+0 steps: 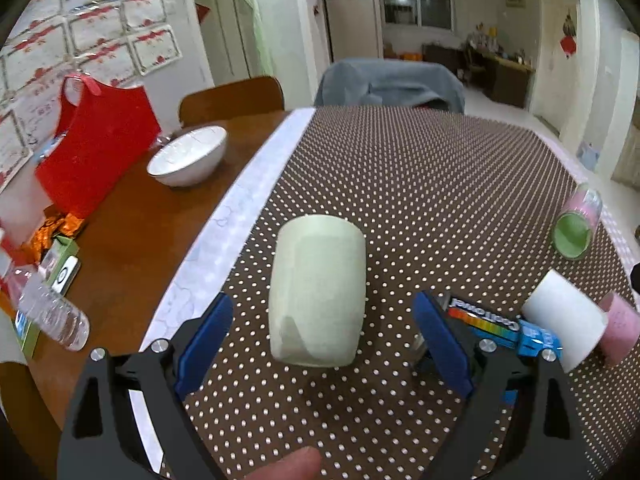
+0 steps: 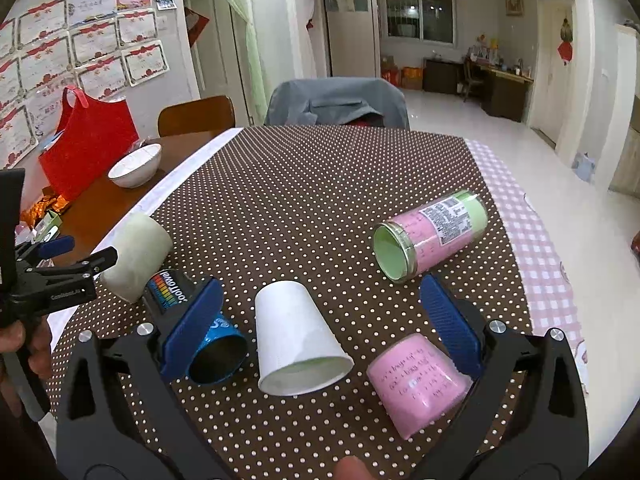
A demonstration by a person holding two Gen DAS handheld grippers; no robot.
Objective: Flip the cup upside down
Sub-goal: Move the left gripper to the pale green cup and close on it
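Note:
A pale green cup [image 1: 318, 290] stands upside down on the dotted cloth between the open fingers of my left gripper [image 1: 322, 332], not touched by either pad. It shows at the left of the right wrist view [image 2: 136, 258], with the left gripper [image 2: 82, 260] around it. A white paper cup [image 2: 296, 338] stands upside down between the open fingers of my right gripper [image 2: 320, 328], untouched. A pink cup [image 2: 418, 384] sits upside down by the right pad. A blue cup [image 2: 216, 346] lies on its side by the left pad.
A pink and green bottle [image 2: 432, 236] lies on its side at the right. A white bowl [image 1: 188, 156], a red bag [image 1: 98, 148] and a plastic bottle [image 1: 52, 312] sit on the bare wood at the left. Chairs stand behind the table.

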